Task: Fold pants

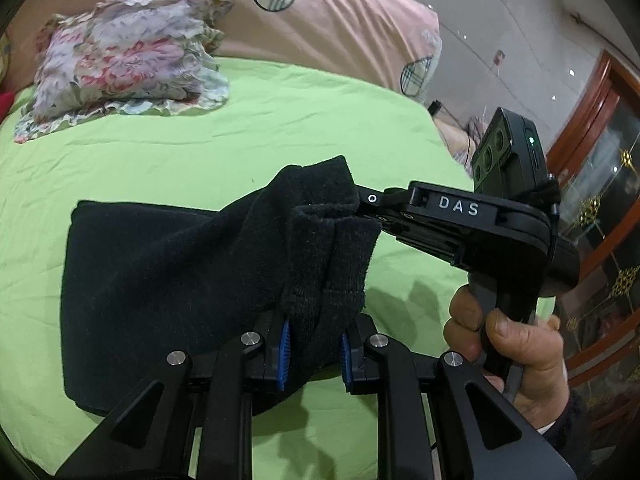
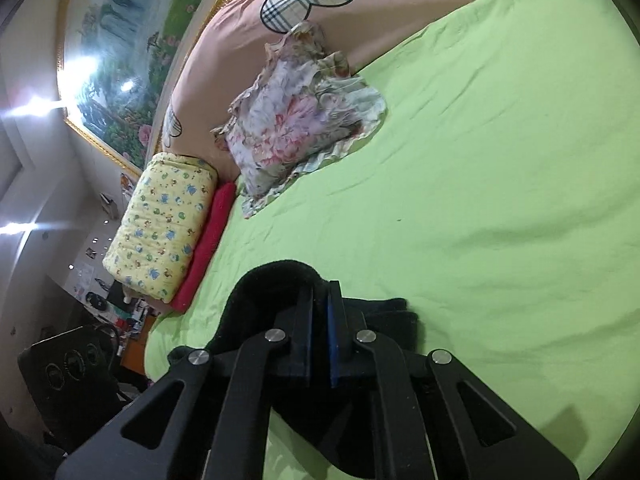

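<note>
The black pants lie partly folded on the green bedsheet, filling the lower left and centre of the left wrist view. The left gripper is clamped on a bunched edge of the cloth, which fills the gap between its blue pads. From the right of that view the right gripper reaches in, held by a hand at the lower right, its tips buried in the raised fold of the same pants. In the right wrist view the right gripper's jaws stand together at lower centre, with black cloth bulging over and around their tips; whether any is pinched between them cannot be told. A floral pillow rests on the sheet well beyond the pants, against a pink quilt. At the left of the right wrist view lie a yellow printed quilt and a red cloth beside it.
</note>
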`<state>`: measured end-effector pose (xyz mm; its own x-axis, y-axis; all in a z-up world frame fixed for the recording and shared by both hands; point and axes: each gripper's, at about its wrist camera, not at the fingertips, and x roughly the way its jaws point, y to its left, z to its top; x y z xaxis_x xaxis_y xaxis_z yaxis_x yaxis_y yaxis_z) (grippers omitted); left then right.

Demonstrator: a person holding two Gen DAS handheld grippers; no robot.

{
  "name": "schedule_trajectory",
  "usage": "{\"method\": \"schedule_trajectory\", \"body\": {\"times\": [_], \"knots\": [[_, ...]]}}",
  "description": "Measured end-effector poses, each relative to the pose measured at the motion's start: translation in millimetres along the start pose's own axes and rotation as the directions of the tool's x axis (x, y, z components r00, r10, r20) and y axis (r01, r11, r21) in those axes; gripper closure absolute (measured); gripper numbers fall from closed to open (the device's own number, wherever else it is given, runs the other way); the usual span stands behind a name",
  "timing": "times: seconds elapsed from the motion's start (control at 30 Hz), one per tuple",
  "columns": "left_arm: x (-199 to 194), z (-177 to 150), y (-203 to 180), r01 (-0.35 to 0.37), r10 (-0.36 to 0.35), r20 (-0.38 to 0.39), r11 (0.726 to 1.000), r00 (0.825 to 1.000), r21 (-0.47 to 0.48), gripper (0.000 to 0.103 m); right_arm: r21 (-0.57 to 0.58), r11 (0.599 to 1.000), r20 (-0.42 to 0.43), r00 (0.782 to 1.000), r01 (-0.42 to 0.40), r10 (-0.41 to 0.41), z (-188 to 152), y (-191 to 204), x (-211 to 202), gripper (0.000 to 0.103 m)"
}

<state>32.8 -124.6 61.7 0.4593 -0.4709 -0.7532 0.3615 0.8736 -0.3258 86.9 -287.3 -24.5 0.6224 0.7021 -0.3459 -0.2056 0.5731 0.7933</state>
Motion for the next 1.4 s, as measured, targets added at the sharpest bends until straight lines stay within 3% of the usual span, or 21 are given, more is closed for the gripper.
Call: {"method": "schedule_trajectory", "body": {"times": [0.13,0.2,0.27,0.3,0.37,0.5,0.77,0.97,1.23,1.4], "knots": [[22,-11,2,-0.027,0.027,-0.043,0.999,0.999,0.018,0.08,0.041,0.998,-0.036,0.998,0.055,-0.054,-9,-20,12,0.095],[23,-13,6,-0.016,0.017,-0.047,1.0,0.999,0.017,0.079,0.055,0.995,-0.032,0.996,0.081,-0.079,-15,-27,15,0.088],[17,-13,8,0.005,-0.004,-0.047,1.0,0.999,0.024,0.07,0.057,0.991,-0.019,0.993,0.121,-0.12,-17,-29,13,0.057],[14,-13,10,0.023,-0.022,-0.051,0.999,0.998,0.027,0.057,0.058,0.986,-0.013,0.988,0.154,-0.153,-18,-29,10,0.053],[3,-16,16,0.063,-0.062,-0.037,0.998,0.997,0.016,0.039,0.057,0.984,-0.001,0.986,0.167,-0.167,-21,-28,3,0.052],[-23,-22,29,0.088,-0.088,0.013,0.996,0.996,-0.005,0.033,0.073,0.976,0.032,0.978,0.203,-0.206,-32,-25,-17,0.052],[-50,-24,65,0.036,-0.031,0.063,0.996,0.998,-0.082,0.031,0.144,0.97,0.081,0.974,0.197,-0.21,-59,-15,-40,0.043],[-57,-28,92,-0.001,0.011,0.061,0.988,0.998,-0.155,0.031,0.098,0.96,0.098,0.957,0.264,-0.273,-74,9,-40,0.035],[-66,-32,117,-0.029,0.044,0.067,0.977,0.997,-0.213,0.029,0.092,0.965,0.124,0.958,0.247,-0.257,-80,24,-46,0.027],[-65,-32,130,-0.032,0.048,0.059,0.969,0.997,-0.246,0.029,0.076,0.969,0.143,0.96,0.233,-0.242,-84,35,-46,0.014]]}}
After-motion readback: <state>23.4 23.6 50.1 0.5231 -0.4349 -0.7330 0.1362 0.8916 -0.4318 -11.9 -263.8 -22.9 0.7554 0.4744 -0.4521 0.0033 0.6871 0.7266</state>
